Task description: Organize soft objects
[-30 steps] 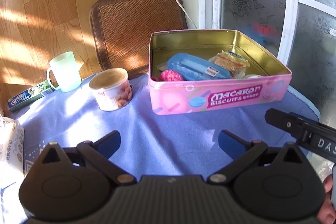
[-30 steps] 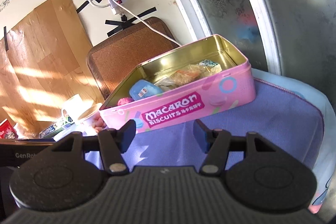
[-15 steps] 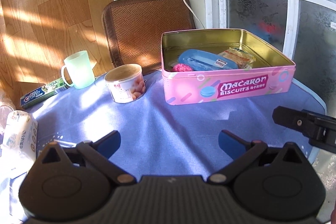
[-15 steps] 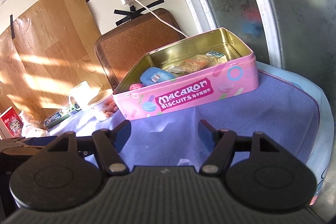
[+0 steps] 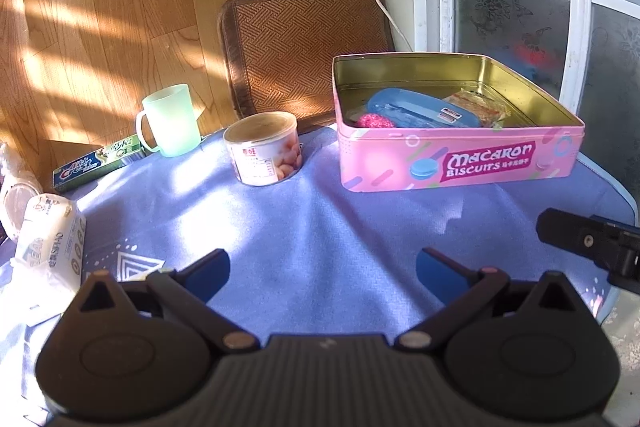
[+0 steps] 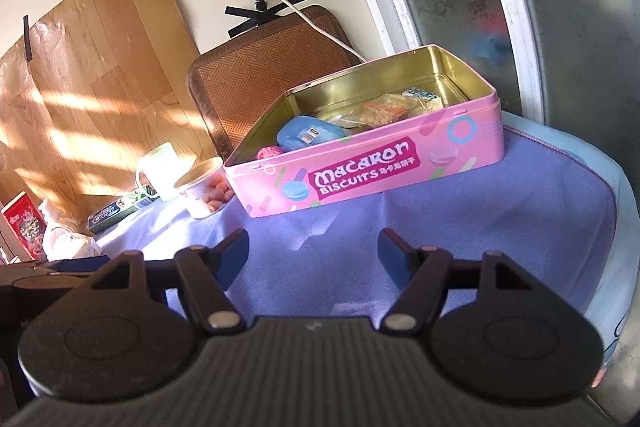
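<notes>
Pink tin [image 5: 460, 163] holds blue case [image 5: 420, 109].

Sunlit wood-panelled wall [image 5: 100, 7] (frosted window [image 5: 520, 7])

One pink tin [image 5: 460, 163], one green mug [image 5: 172, 121], one snack tub [image 5: 264, 151], one toothpaste box [image 5: 98, 165], two grippers [image 5: 322, 267] [image 6: 314, 247]

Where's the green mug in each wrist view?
Left wrist: green mug sits left of centre at the blue cloth's far edge, just left of the snack cup.
Right wrist: green mug is small at mid-left, partly behind the same cup.
Shared landmark: the pink Macaron Biscuits tin, right of the mug in both.
</notes>
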`<state>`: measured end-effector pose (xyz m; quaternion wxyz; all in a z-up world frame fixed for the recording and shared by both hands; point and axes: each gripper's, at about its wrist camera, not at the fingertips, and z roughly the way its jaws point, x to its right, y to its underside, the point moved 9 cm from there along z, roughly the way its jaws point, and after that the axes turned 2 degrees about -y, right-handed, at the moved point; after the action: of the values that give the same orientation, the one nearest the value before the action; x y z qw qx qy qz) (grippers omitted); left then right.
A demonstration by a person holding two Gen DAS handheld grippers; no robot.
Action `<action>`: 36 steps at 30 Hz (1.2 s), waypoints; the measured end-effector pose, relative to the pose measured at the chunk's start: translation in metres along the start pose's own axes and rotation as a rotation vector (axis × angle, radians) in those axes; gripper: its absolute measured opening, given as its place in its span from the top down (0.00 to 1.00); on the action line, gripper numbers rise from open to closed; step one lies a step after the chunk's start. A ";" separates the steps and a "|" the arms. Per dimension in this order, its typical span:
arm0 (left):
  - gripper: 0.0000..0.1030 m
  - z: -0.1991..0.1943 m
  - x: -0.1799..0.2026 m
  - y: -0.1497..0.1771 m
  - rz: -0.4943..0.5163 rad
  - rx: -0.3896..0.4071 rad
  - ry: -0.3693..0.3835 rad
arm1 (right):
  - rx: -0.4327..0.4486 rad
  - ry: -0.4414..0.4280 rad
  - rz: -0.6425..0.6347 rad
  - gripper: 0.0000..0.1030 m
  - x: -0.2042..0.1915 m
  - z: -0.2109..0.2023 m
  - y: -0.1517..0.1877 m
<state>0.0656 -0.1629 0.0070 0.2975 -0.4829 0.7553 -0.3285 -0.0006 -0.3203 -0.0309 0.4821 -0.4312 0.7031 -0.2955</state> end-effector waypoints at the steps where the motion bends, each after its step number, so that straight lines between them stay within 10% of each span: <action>1: 0.00 0.000 -0.001 0.000 0.003 0.000 -0.006 | 0.001 0.000 0.000 0.29 -0.001 0.000 0.000; 36: 0.00 -0.009 -0.002 0.003 0.057 0.017 -0.041 | -0.005 -0.012 0.015 0.27 -0.001 0.001 -0.001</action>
<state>0.0577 -0.1581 0.0104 0.3260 -0.4654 0.7596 -0.3164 0.0006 -0.3197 -0.0301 0.4873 -0.4289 0.7041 -0.2878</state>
